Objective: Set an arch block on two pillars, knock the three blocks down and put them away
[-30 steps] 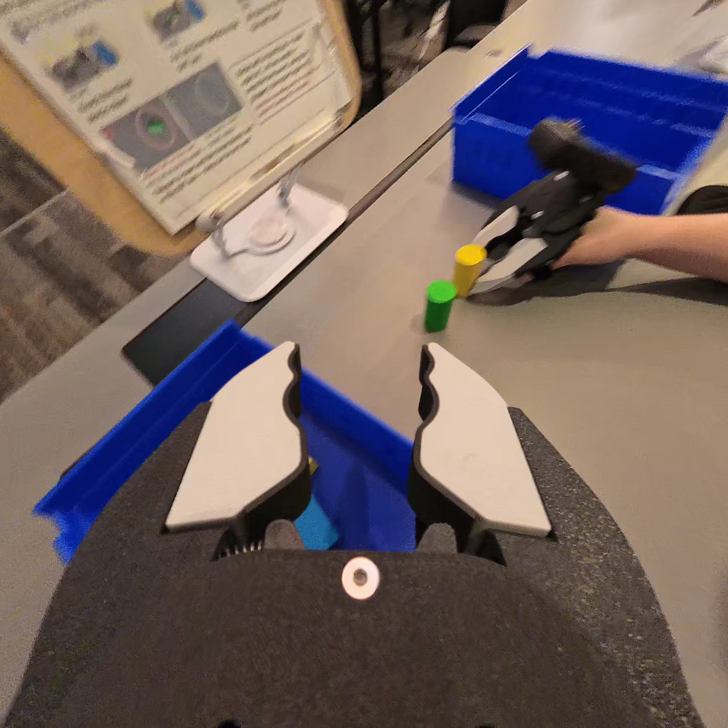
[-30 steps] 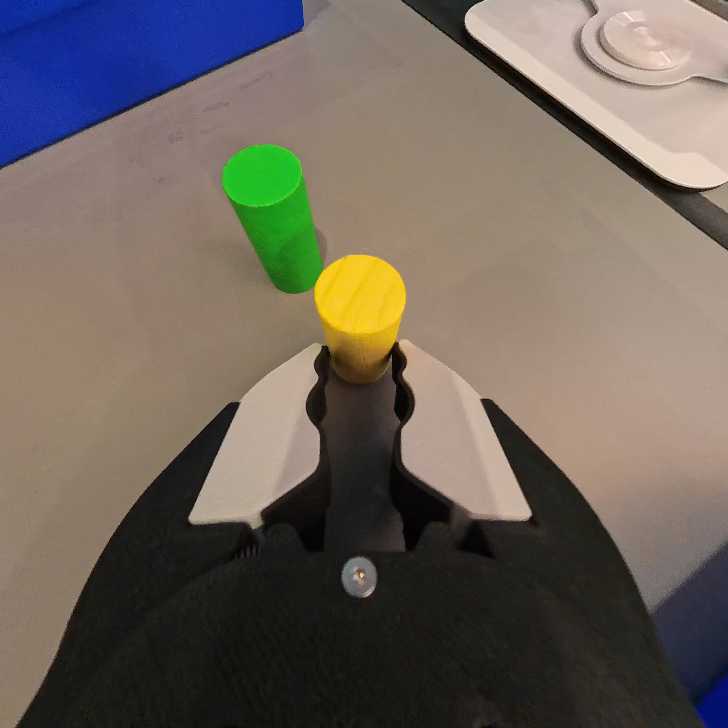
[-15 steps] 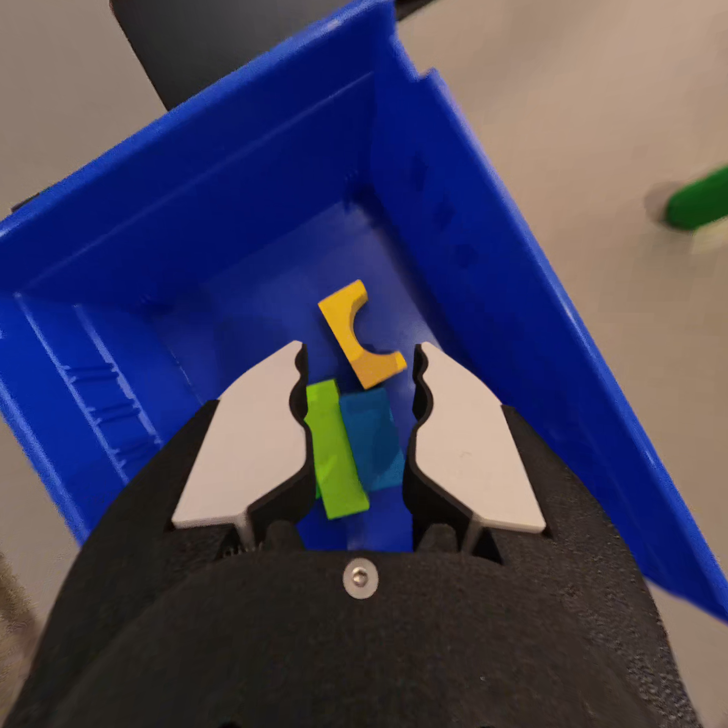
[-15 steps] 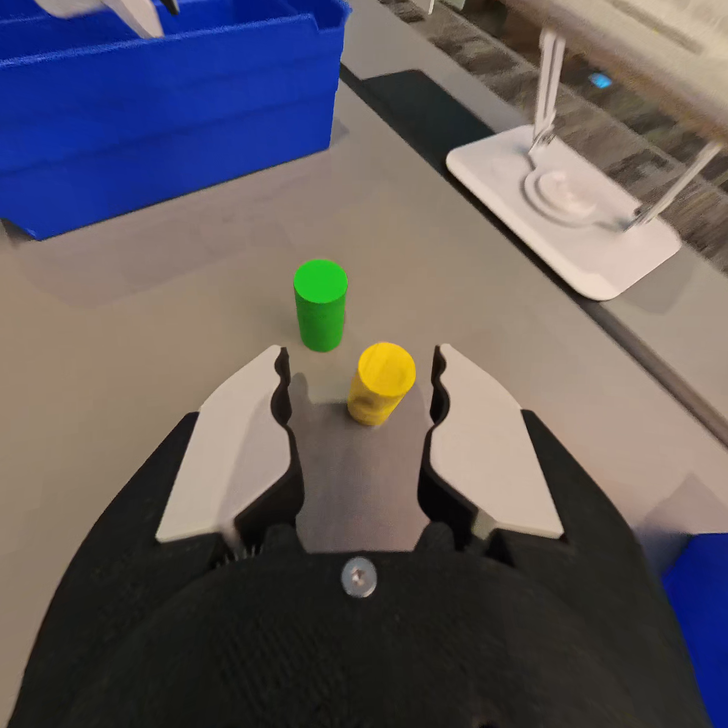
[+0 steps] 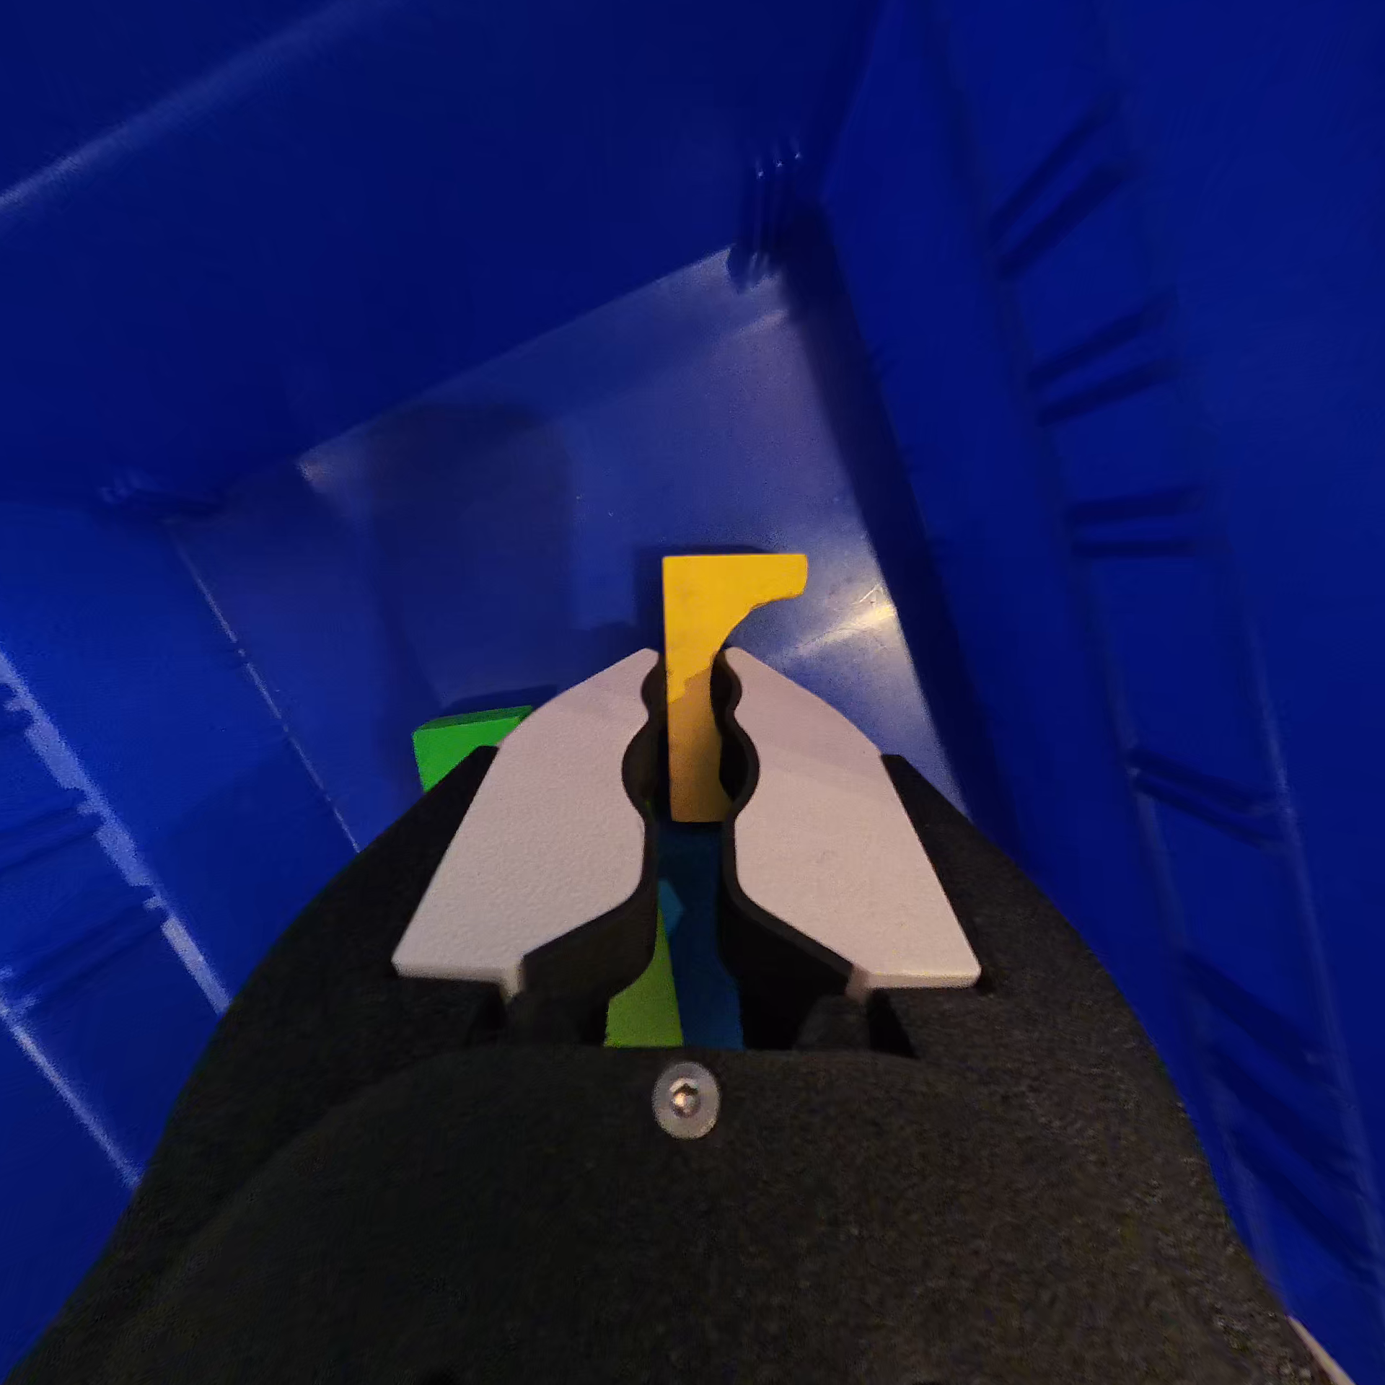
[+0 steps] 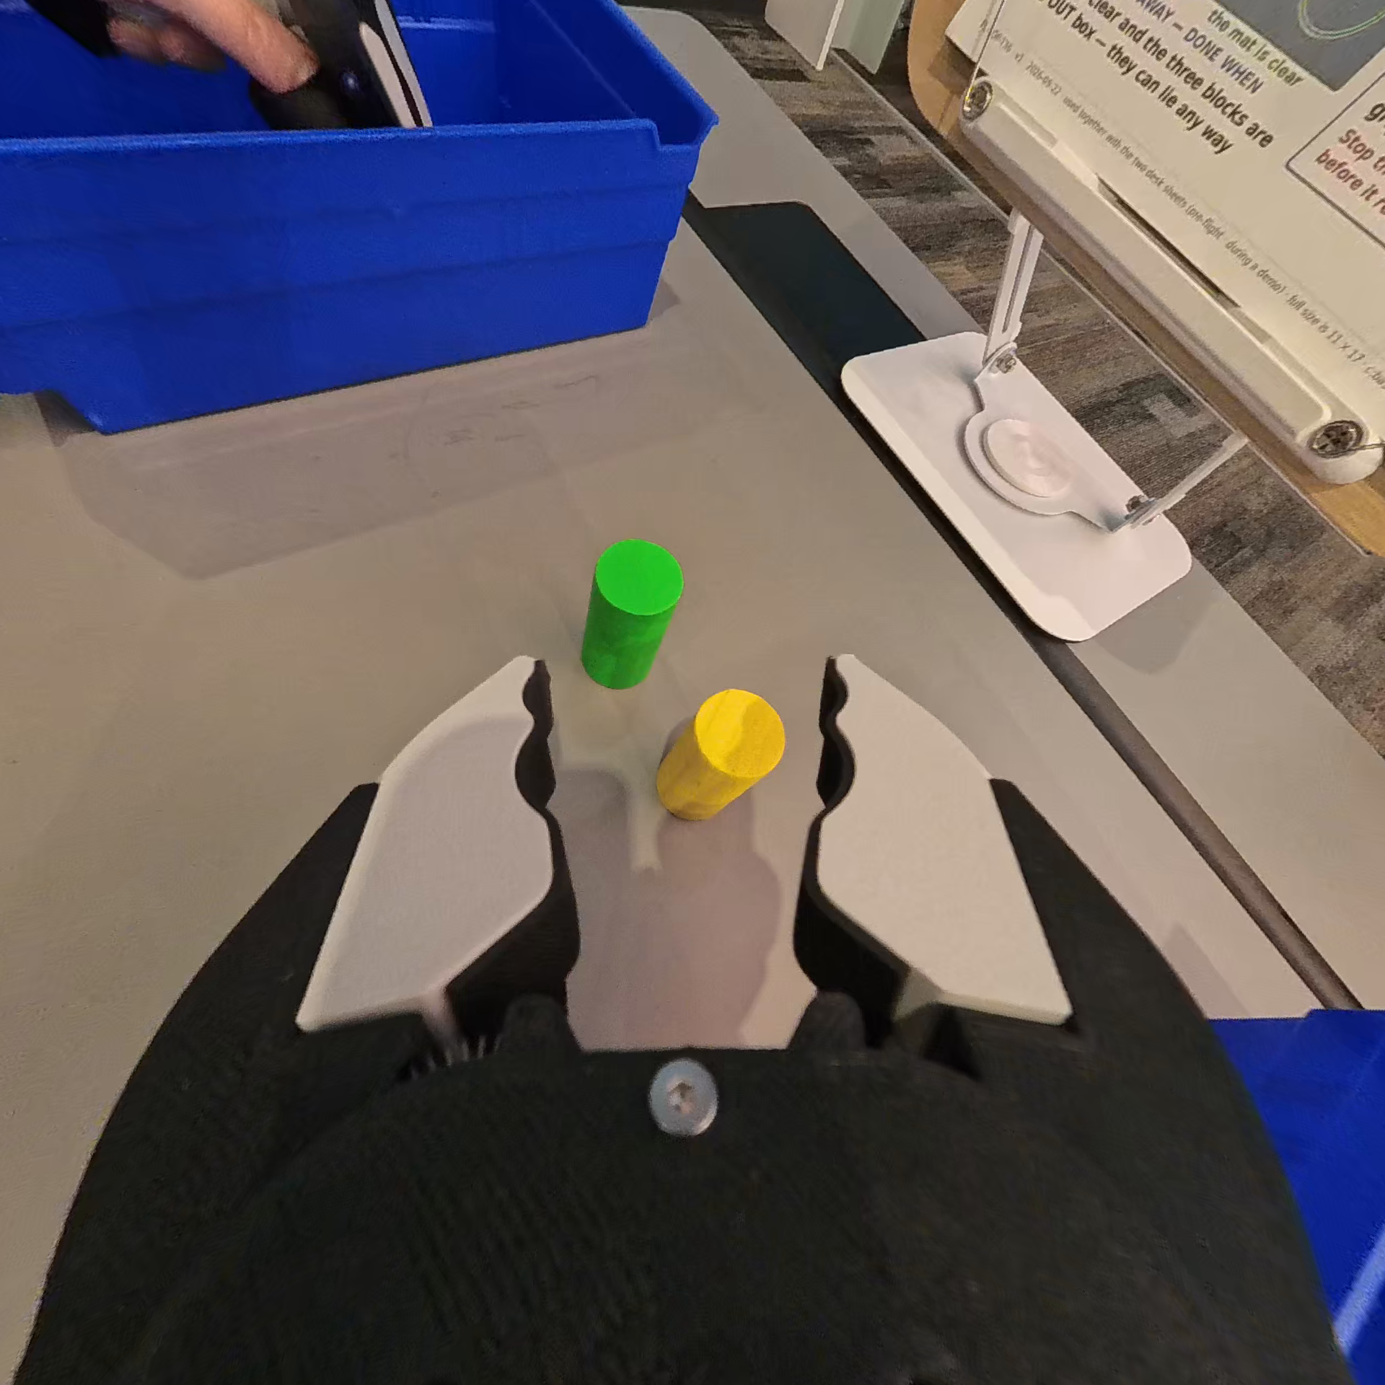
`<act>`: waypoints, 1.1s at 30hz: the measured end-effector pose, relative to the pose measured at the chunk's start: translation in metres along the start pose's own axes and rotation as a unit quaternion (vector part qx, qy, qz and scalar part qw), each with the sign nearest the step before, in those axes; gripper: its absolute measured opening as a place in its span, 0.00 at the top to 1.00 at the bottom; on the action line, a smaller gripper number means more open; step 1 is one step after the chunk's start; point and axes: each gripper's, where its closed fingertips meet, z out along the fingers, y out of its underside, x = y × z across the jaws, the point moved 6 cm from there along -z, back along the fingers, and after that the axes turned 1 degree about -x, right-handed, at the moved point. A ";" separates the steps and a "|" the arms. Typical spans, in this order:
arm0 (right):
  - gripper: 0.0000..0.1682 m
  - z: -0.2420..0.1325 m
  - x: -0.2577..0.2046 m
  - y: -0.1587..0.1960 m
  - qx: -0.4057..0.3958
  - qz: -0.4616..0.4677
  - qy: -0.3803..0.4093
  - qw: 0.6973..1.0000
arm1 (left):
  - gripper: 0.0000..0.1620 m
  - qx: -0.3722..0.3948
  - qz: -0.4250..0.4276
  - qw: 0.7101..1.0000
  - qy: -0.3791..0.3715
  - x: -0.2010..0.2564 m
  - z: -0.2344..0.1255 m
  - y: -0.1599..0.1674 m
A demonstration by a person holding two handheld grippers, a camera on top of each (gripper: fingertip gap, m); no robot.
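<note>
In the left wrist view my left gripper is deep inside a blue bin. It is shut on the thin middle of a yellow arch block, with both pads against it. A green block and a blue block lie under the fingers. In the right wrist view my right gripper is open above the grey table. A yellow cylinder stands between its fingers, untouched. A green cylinder stands upright just beyond the left fingertip.
The blue bin stands at the far left of the table, with a hand and the left gripper in it. A white sign stand is at the right past the table's edge. Another blue bin's corner shows at the lower right. Across from one pair of fingers to the other is roughly 30 cm.
My left gripper went down into the bin and its pads came together on the yellow arch block. My right gripper let go of the yellow cylinder, opened wide and drew back.
</note>
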 end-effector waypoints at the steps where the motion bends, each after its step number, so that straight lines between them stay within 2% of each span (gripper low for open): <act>1: 0.58 -0.001 0.001 0.000 0.001 -0.001 0.004 1.000 | 0.93 0.002 0.008 1.000 -0.010 -0.001 -0.002 0.000; 5: 0.59 -0.009 0.006 -0.006 0.025 -0.002 0.019 0.999 | 0.93 0.072 0.030 0.997 -0.017 -0.002 -0.036 -0.010; 8: 0.59 -0.016 0.007 -0.014 0.063 0.023 -0.002 0.998 | 0.93 0.188 0.093 0.978 0.006 0.015 -0.088 -0.023; 10: 0.59 -0.022 0.005 -0.020 0.088 0.064 -0.049 0.993 | 0.93 0.288 0.165 0.944 0.004 0.041 -0.130 -0.030; 12: 0.59 -0.031 0.001 -0.029 0.117 0.133 -0.132 0.975 | 0.93 0.353 0.254 0.901 -0.017 0.076 -0.162 -0.029; 15: 0.59 -0.050 -0.001 -0.045 0.179 0.250 -0.264 0.914 | 0.93 0.407 0.370 0.833 -0.051 0.136 -0.184 -0.023; 17: 0.60 -0.058 0.002 -0.050 0.200 0.304 -0.312 0.878 | 0.93 0.417 0.421 0.805 -0.044 0.172 -0.184 -0.018; 20: 0.60 -0.060 -0.001 -0.049 0.173 0.343 -0.338 0.860 | 0.93 0.397 0.480 0.781 -0.045 0.212 -0.169 -0.013; 25: 0.64 -0.056 -0.014 -0.045 0.092 0.317 -0.306 0.893 | 0.93 0.358 0.553 0.750 -0.061 0.253 -0.141 -0.005; 27: 0.68 -0.054 -0.016 -0.043 0.074 0.309 -0.299 0.900 | 0.93 0.346 0.570 0.742 -0.072 0.262 -0.133 -0.002; 31: 0.69 -0.045 -0.024 -0.033 0.012 0.293 -0.305 0.906 | 0.93 0.332 0.591 0.732 -0.064 0.275 -0.124 0.004; 33: 0.80 -0.043 -0.029 -0.029 -0.009 0.281 -0.323 0.904 | 0.93 0.327 0.600 0.727 -0.067 0.279 -0.122 0.006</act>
